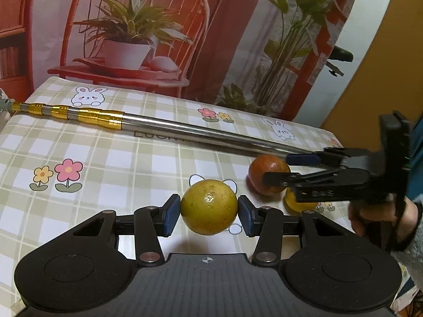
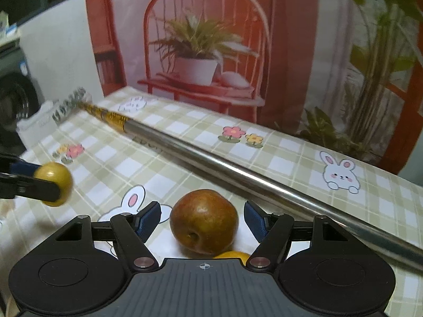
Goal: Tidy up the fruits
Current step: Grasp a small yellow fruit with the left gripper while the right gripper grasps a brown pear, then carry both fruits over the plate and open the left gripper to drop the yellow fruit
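So from the left wrist view, the left gripper (image 1: 209, 212) has its blue-padded jaws clamped on either side of a round yellow-green speckled fruit (image 1: 208, 206), and it looks lifted a bit off the tabletop (image 1: 111, 163) with the checked bunny-and-flower cloth, judging by the shadow under it. My guess is it's being carried off to wherever the fruits get grouped. Plenty of bare cloth to the left and ahead; the long steel telescopic pole with gold end sections (image 1: 158, 124) lies diagonally across the back, so that's the limit going forward. Off to the right, the right gripper (image 1: 276, 169) reaches around a reddish-brown round fruit (image 1: 257, 177).

Right wrist view: jaws apart, straddling that reddish-brown fruit (image 2: 203, 220) without touching it, so it's lined up for a grab, I'd say. A small yellow fruit (image 2: 234, 254) peeks out just below it, so closing could nudge it. The pole (image 2: 238, 169) runs close on the right, so there's not much room there.
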A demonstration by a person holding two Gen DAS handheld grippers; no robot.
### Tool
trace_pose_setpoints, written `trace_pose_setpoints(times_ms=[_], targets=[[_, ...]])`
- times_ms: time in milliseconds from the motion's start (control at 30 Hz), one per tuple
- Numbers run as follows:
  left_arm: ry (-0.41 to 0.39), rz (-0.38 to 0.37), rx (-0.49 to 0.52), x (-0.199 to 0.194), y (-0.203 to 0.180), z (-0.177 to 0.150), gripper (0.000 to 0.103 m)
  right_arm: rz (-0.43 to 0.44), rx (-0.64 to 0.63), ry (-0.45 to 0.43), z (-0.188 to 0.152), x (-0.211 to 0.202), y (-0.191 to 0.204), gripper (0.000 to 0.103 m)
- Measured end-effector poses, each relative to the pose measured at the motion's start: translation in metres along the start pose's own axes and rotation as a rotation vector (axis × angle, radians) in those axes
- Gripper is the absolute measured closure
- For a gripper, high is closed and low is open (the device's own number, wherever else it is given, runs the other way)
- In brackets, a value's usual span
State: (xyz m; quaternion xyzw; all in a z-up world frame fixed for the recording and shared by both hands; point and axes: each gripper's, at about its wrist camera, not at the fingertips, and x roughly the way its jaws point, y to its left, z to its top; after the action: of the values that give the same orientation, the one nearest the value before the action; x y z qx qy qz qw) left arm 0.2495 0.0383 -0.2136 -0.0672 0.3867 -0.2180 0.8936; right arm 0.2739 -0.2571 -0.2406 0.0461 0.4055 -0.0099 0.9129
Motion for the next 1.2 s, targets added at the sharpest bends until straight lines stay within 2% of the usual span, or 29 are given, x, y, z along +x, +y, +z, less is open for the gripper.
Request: trace_pose_setpoints(times_ms=[233,500,833,1000,1200], targets=[[0.017,-0.013,0.0,-0.002,0.003,-0.008,0.053,-0.05,-0.022,0.089,0.0,0.025,0.008,0.038],[0.029,-0.041,0.031,-0.003,-0.005,-0.01,0.053,-0.06,-0.012,0.11,-0.001,0.03,0.009,0.04],[0.085,-0.121,0.104,0.009,-0.03,-0.013,0.053,0.014,0.09,-0.016,-0.008,-0.033,-0.001,0.04],[0.137,-0.151,0.168,0.028,-0.049,-0.016,0.053,0.032,0.154,-0.049,-0.022,-0.063,-0.007,0.04],[0.175,-0.169,0.192,0.046,-0.062,-0.018,0.053,0.041,0.214,-0.087,-0.044,-0.087,-0.01,0.04]])
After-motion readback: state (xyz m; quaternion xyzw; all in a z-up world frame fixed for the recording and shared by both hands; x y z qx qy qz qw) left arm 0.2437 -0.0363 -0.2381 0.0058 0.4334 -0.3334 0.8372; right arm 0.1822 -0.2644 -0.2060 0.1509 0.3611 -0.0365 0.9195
